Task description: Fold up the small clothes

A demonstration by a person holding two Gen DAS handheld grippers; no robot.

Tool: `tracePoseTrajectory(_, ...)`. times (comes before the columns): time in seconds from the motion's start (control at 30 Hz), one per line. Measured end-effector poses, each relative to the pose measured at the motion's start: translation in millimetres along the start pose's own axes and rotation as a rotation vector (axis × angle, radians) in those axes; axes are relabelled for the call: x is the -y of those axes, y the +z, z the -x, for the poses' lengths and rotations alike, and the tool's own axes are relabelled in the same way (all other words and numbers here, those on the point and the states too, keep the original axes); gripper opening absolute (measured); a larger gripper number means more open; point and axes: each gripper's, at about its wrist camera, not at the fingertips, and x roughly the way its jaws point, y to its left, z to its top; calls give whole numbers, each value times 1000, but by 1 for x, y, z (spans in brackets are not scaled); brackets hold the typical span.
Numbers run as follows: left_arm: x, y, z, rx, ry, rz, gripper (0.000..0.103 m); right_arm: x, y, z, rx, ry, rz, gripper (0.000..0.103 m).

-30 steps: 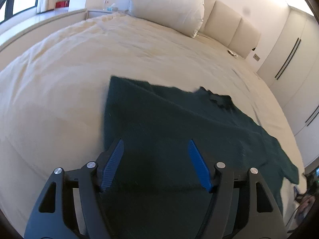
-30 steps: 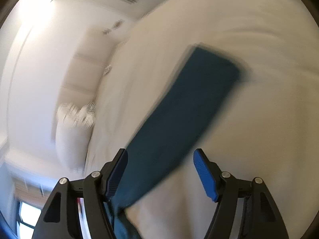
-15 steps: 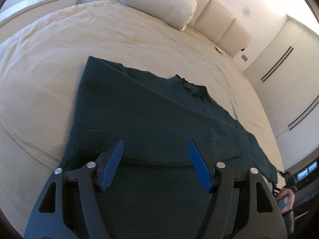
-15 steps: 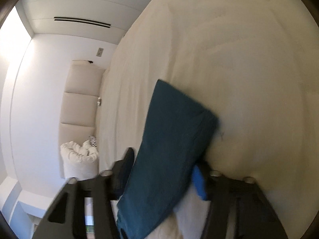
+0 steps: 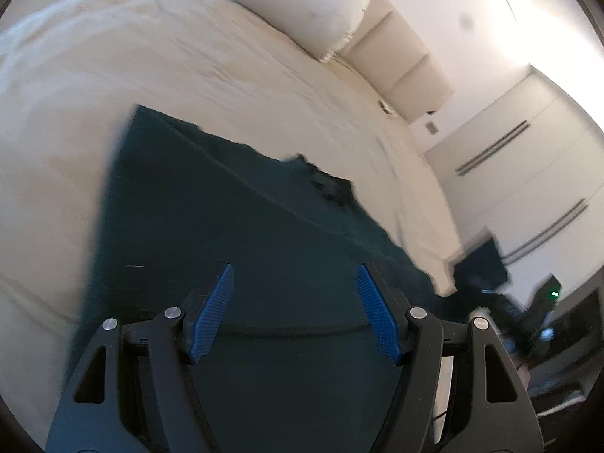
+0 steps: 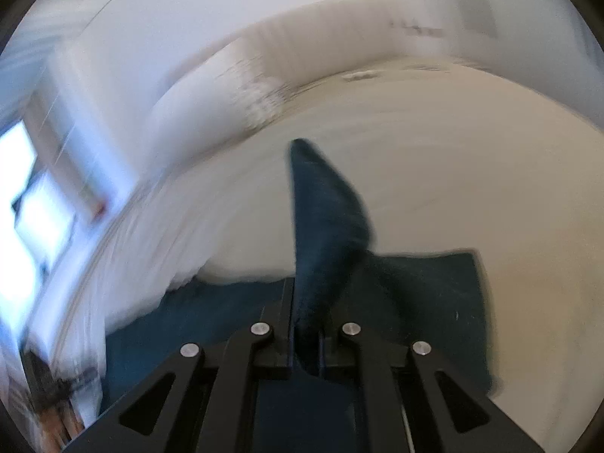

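Half a second ago the right gripper (image 6: 305, 336) was spread around the sleeve; now its fingers pinch that fold of the dark green shirt (image 5: 234, 234) and lift it off the bed (image 5: 75, 120). Left gripper (image 5: 292, 302) hovers spread over the flat shirt, so a fold can start.

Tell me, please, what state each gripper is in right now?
Left gripper: open, holding nothing, above the dark teal knit garment.
Right gripper: closed on a lifted flap of that garment.
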Motion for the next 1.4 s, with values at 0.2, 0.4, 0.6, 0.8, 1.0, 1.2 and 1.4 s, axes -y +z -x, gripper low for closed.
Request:
tracePoseTrajectory(0.2, 4, 6, -35, -151, -194, 112, 67, -91, -35, -73, -135, 33, 159, 9)
tracePoseTrajectory(0.4, 15, 14, -74, -249, -338, 234, 72, -108, -57, -68, -145, -8, 256, 15)
tracePoseTrajectory(0.6, 21, 14, -115, -378, -246, 228, 82, -102, -82, -67, -188, 65, 217, 34)
tracePoseTrajectory(0.8, 24, 4, -129, -383, -225, 216, 77, -78, -100, -38, -183, 124, 108, 54)
tracePoseTrajectory(1.0, 36, -2, -146, -422, -166, 154, 26, -10, -123, 18, -143, 188, -181, 66)
tracePoseTrajectory(1.2, 48, 13, -128, -341, -127, 74, 7, 64, -152, 39, -52, 379, -620, 77)
tracePoseTrajectory(1.4, 36, 48, -85, -217, -68, 7, 7, 109, -166, 47, 73, 429, -897, 78)
